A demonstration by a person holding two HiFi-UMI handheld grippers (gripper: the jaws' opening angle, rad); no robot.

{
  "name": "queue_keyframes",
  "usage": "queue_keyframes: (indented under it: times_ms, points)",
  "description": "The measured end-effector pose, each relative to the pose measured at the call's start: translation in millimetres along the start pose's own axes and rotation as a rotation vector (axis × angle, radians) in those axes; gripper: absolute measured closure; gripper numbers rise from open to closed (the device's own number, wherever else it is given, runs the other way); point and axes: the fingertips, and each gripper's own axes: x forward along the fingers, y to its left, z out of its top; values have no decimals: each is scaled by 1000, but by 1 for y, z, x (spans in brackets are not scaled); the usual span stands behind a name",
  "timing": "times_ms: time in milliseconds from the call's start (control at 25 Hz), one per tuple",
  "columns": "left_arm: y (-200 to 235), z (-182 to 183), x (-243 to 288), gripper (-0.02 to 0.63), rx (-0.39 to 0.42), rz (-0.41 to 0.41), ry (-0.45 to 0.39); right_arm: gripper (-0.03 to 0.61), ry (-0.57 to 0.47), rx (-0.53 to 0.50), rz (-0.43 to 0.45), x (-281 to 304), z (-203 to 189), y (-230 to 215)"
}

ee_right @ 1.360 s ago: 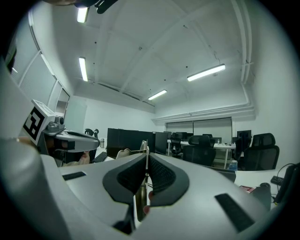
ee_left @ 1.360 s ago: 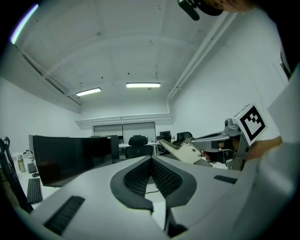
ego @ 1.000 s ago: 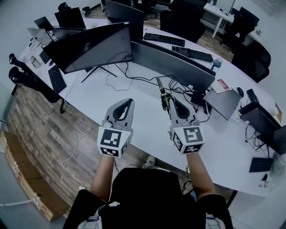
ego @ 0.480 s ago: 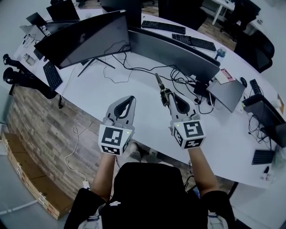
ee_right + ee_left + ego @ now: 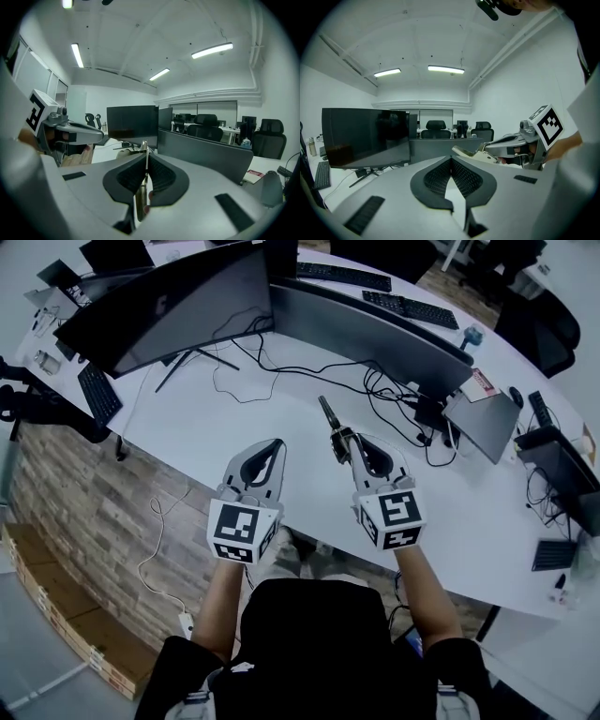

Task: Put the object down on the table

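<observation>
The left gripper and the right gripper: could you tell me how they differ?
The right gripper is shut on a slim object that sticks out past its tips; the left gripper is shut on nothing. The right gripper's marker cube and the left gripper's show different patterns. Both point forward above the white table.

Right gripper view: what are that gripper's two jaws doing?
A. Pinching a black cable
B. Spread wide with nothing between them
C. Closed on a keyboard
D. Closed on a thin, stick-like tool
D: the right gripper has its jaws pressed together on a slim tool, and the head view shows the tool's end poking out past the jaw tips.
</observation>
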Motion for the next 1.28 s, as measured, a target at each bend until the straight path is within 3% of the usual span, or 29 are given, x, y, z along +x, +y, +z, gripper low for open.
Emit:
queue_keyframes:
  times_ms: [640, 1280]
  points:
    - [15, -93, 14, 600, -110, -29, 160, 552, 247, 27, 76, 51, -119, 32]
    - [23, -155, 24, 600, -162, -41, 256, 552, 427, -77, 140, 101, -196, 32]
